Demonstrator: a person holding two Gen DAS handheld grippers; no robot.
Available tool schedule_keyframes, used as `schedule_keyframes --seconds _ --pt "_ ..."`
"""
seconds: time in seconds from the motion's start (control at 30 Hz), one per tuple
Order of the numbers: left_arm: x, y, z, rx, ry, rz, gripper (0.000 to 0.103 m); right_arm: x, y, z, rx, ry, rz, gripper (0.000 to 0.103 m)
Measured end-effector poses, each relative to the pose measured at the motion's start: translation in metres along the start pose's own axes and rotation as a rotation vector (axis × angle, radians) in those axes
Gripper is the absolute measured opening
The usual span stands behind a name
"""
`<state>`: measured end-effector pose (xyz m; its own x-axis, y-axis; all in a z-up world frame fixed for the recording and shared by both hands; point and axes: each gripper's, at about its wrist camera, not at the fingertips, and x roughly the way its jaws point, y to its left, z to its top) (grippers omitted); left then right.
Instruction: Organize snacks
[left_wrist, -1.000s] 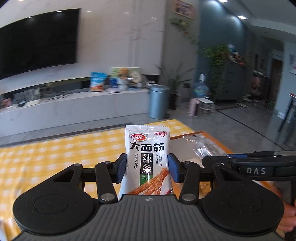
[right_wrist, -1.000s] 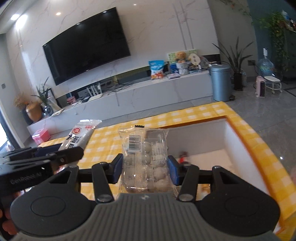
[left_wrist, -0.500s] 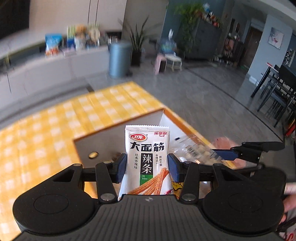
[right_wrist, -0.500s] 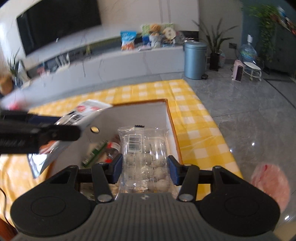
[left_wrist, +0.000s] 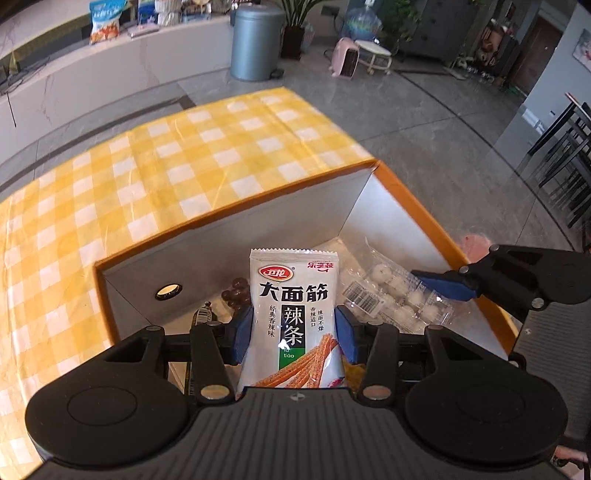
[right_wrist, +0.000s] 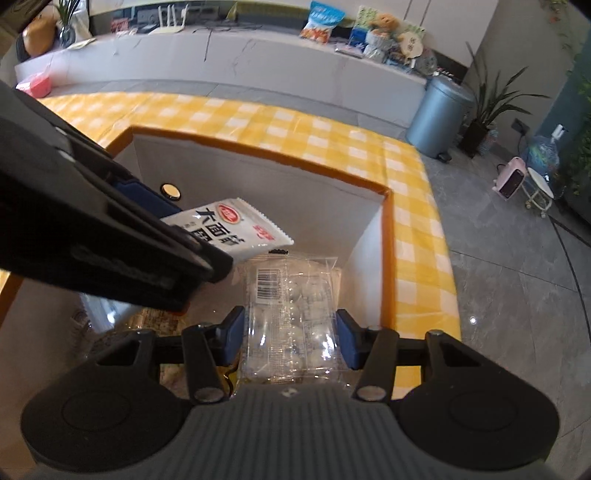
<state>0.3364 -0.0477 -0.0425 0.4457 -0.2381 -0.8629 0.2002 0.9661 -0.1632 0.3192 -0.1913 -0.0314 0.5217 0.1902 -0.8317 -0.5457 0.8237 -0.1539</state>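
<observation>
My left gripper (left_wrist: 293, 334) is shut on a white spicy-strip snack packet (left_wrist: 293, 306), held upright over an open box with white walls and an orange rim (left_wrist: 229, 240). My right gripper (right_wrist: 290, 332) is shut on a clear pack of white round sweets (right_wrist: 291, 314) inside the same box (right_wrist: 258, 173). In the left wrist view the clear pack (left_wrist: 395, 291) and the right gripper (left_wrist: 443, 288) show to the right. In the right wrist view the white packet (right_wrist: 232, 227) and the left gripper's body (right_wrist: 92, 229) lie left of the clear pack.
The box sits on a yellow checked tablecloth (left_wrist: 147, 166). Other snacks lie on the box floor, among them dark round sweets (left_wrist: 234, 295). Beyond the table are a grey floor, a blue-grey bin (left_wrist: 253, 40) and a white TV bench (right_wrist: 240, 55).
Both grippers have tilted down and moved over the box, lowering into it. Each still holds its packet. The two grippers are now close together.
</observation>
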Motion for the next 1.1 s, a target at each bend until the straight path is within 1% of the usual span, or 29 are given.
schedule_keyframes --seconds 0.07,0.17,0.23,0.3,0.37,0.4,0.67,0.77,0.87,0.97,1.07,1.1 --pt "0.004 0.002 0.002 -0.002 0.003 0.003 0.054 0.003 0.002 0.002 -0.014 0.005 -0.009 0.051" --pt "0.005 0.002 0.001 -0.005 0.033 0.001 0.055 0.006 0.006 0.004 -0.034 0.014 -0.017 0.056" --pt "0.006 0.001 0.001 0.002 0.040 0.007 0.057 0.006 0.007 0.004 -0.035 0.022 -0.010 0.057" --pt "0.002 -0.001 0.000 0.027 0.023 0.016 0.064 0.001 0.008 0.004 -0.032 0.024 -0.005 0.058" --pt "-0.002 -0.003 0.000 0.036 0.012 0.012 0.071 -0.002 0.010 0.004 -0.041 0.021 -0.014 0.062" --pt "-0.006 -0.003 0.000 0.035 0.004 0.011 0.071 -0.003 0.013 0.005 -0.045 0.021 -0.021 0.065" --pt "-0.048 -0.004 -0.002 0.029 -0.066 0.009 0.071 -0.034 0.019 0.006 -0.053 0.005 -0.050 0.066" --pt "-0.072 -0.006 -0.006 0.036 -0.113 0.004 0.071 -0.052 0.021 0.005 -0.047 -0.018 -0.066 0.066" --pt "-0.100 -0.010 -0.012 0.053 -0.182 0.016 0.071 -0.077 0.024 0.005 -0.029 -0.063 -0.085 0.066" --pt "-0.136 -0.016 -0.023 0.081 -0.284 0.042 0.072 -0.107 0.028 0.005 0.005 -0.130 -0.107 0.066" --pt "-0.172 -0.022 -0.039 0.100 -0.396 0.064 0.074 -0.142 0.032 0.001 0.058 -0.221 -0.125 0.066" --pt "-0.184 -0.023 -0.045 0.106 -0.437 0.074 0.076 -0.153 0.033 -0.001 0.081 -0.256 -0.130 0.068"
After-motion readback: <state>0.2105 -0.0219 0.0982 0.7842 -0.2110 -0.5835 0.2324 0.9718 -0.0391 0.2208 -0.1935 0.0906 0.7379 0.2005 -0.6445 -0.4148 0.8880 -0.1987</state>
